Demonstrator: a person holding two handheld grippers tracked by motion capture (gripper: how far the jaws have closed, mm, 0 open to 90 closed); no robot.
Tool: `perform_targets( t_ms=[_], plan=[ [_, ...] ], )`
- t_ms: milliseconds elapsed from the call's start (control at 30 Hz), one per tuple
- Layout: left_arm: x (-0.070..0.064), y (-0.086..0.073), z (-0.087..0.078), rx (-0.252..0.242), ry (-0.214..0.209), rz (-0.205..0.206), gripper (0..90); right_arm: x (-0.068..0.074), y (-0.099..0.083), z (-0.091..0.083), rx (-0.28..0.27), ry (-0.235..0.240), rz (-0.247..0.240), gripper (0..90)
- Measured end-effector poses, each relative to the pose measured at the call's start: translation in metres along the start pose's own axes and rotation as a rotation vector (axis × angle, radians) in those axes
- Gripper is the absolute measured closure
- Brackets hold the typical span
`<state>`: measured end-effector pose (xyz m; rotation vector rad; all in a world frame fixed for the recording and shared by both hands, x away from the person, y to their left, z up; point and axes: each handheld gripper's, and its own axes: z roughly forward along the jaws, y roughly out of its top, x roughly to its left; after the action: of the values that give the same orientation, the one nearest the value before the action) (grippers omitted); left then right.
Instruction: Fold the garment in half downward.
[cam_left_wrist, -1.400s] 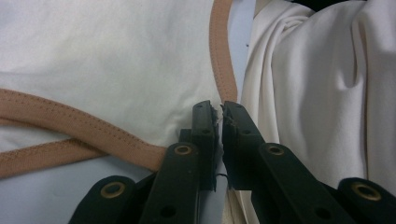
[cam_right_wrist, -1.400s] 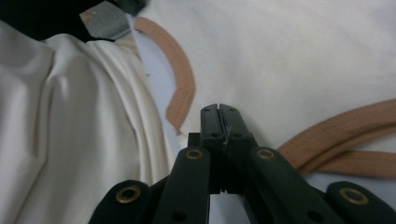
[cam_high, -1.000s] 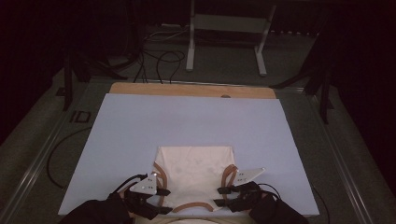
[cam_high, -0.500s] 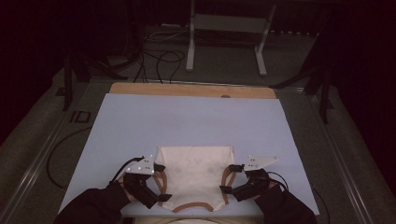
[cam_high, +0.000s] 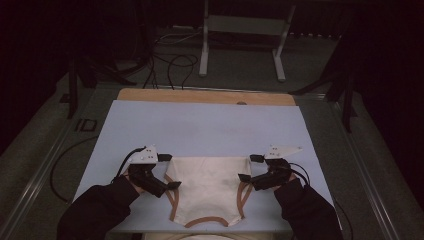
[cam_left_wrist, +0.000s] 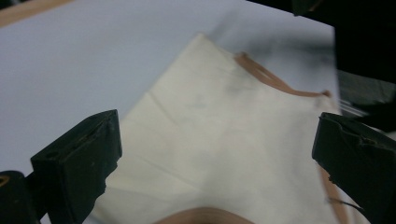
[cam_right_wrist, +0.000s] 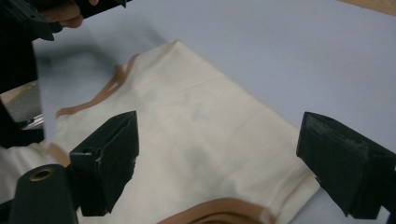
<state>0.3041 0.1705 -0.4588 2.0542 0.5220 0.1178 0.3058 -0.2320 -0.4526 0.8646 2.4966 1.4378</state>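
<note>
A cream sleeveless garment (cam_high: 207, 187) with brown trim lies flat on the light blue sheet (cam_high: 200, 130), near the table's front edge. My left gripper (cam_high: 171, 171) is open at the garment's upper left corner, one jaw on each side of that edge. My right gripper (cam_high: 250, 167) is open at the upper right corner in the same way. In the left gripper view the cream cloth (cam_left_wrist: 224, 140) spreads between the wide-apart jaws of that gripper (cam_left_wrist: 219, 154). The right gripper view shows the cloth (cam_right_wrist: 196, 135) between that gripper's jaws (cam_right_wrist: 224, 158), with the person's other hand (cam_right_wrist: 56, 14) beyond.
The blue sheet covers a table with a wooden strip (cam_high: 200, 95) bare along its far edge. A metal stand (cam_high: 240, 25) and cables (cam_high: 170, 60) are on the dark floor behind. The person's dark sleeves (cam_high: 95, 212) come in from the bottom.
Both grippers have moved outward and away from the person, from the garment's lower sides to its upper corners. The garment has stayed in place.
</note>
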Motion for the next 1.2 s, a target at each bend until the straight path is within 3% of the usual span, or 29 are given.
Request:
perform_targets(
  t_ms=[33,167,267,367,667,767,900,1200],
  plan=[
    [0.007,-0.001,0.002,-0.004,0.014,-0.039,2.2,-0.003,0.001,0.002,0.001,-0.003,0.009,12.1],
    [0.024,-0.006,0.003,-0.002,0.043,-0.111,3.8,-0.020,0.004,0.015,0.023,-0.007,0.047,12.3],
    [0.034,-0.011,0.005,0.024,0.093,-0.124,7.4,-0.028,0.003,0.023,0.026,-0.013,0.054,13.2],
    [0.043,-0.015,0.012,0.055,0.116,-0.133,12.6,-0.034,0.000,0.030,0.052,-0.025,0.064,13.2],
    [0.066,-0.029,0.032,0.135,0.111,-0.213,21.2,-0.055,-0.015,0.050,0.087,-0.031,0.132,13.1],
    [0.071,-0.033,0.036,0.144,0.108,-0.237,31.7,-0.063,-0.020,0.055,0.107,-0.033,0.160,13.2],
    [0.075,-0.038,0.040,0.171,0.109,-0.231,40.9,-0.066,-0.026,0.061,0.150,-0.026,0.186,14.4],
    [0.075,-0.038,0.040,0.206,0.081,-0.228,63.6,-0.067,-0.029,0.062,0.182,-0.046,0.158,41.5]
  ],
)
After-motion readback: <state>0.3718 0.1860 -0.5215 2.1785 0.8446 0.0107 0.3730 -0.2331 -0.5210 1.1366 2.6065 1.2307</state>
